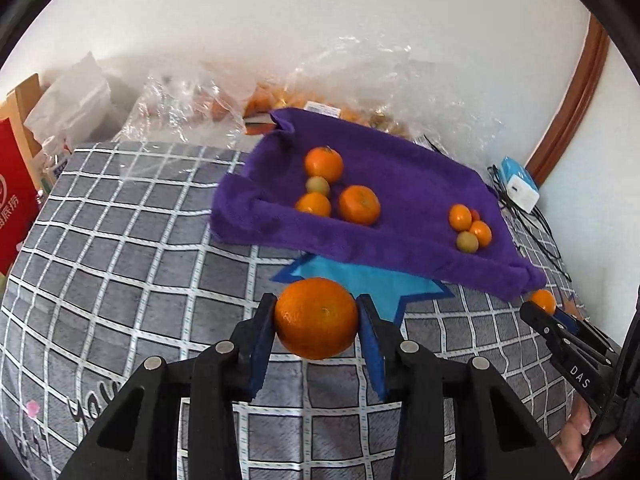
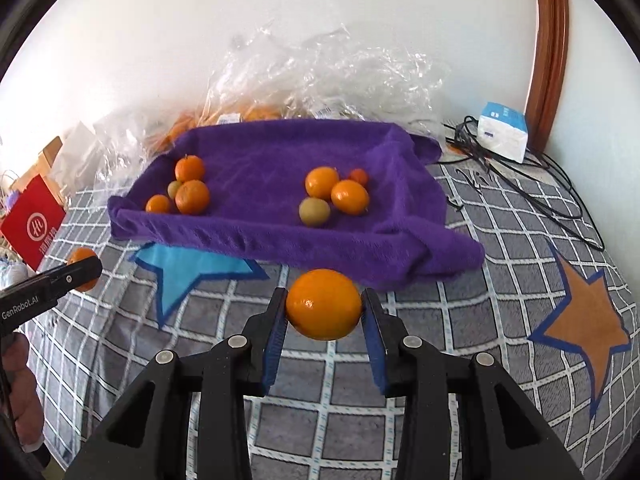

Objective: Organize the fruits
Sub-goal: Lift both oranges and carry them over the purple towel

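My left gripper [image 1: 316, 316] is shut on a large orange [image 1: 316, 318] held above the checked blanket, just in front of the purple towel [image 1: 400, 192]. My right gripper [image 2: 324, 306] is shut on a smaller orange [image 2: 324, 304], also in front of the purple towel [image 2: 272, 160]. The towel holds two clusters of fruit: a left group of oranges with a greenish one [image 2: 188, 192] and a right group [image 2: 332, 196]. The right gripper also shows in the left wrist view [image 1: 546, 306]; the left gripper also shows in the right wrist view [image 2: 82, 268].
A grey checked blanket [image 2: 480, 320] with a blue star [image 2: 184, 268] and an orange star [image 2: 588, 320] covers the surface. Clear plastic bags of fruit [image 2: 320, 80] lie behind the towel. A white box [image 2: 504, 132] and black cables [image 2: 520, 184] lie at right. A red bag [image 2: 32, 224] stands at left.
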The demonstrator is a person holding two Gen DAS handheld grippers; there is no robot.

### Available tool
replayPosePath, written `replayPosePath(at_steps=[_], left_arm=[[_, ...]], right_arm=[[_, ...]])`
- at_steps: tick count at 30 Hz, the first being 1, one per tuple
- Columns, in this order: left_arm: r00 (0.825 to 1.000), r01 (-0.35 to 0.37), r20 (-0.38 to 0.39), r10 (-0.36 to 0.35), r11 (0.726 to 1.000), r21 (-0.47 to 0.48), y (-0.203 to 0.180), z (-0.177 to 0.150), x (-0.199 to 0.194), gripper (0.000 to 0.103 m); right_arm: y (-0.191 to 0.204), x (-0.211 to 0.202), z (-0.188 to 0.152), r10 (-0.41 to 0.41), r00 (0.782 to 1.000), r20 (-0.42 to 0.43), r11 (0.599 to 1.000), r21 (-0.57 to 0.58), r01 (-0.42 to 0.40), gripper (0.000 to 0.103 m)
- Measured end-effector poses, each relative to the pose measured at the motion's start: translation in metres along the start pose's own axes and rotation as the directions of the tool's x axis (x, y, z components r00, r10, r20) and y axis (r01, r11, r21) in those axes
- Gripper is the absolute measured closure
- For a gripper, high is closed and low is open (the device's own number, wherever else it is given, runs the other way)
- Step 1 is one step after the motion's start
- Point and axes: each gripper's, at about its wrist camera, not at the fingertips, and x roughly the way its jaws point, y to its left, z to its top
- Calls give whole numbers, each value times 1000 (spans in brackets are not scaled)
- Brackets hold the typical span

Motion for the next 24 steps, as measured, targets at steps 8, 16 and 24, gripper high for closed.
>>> replayPosePath(at_steps=[8,16,24], left_arm=[[1000,2,28,-1,1000,-29,5,20,-9,65],[999,22,44,-20,999,-36,-3,38,-9,65],[998,41,45,-40,999,-24,-12,54,-1,65]], right_arm=[[8,-5,21,7,1000,16,1000,5,-7,66],[4,-5,34,2,1000,28,1000,11,-2,66],[-3,-1,53,-13,999,44,1000,10,12,66]])
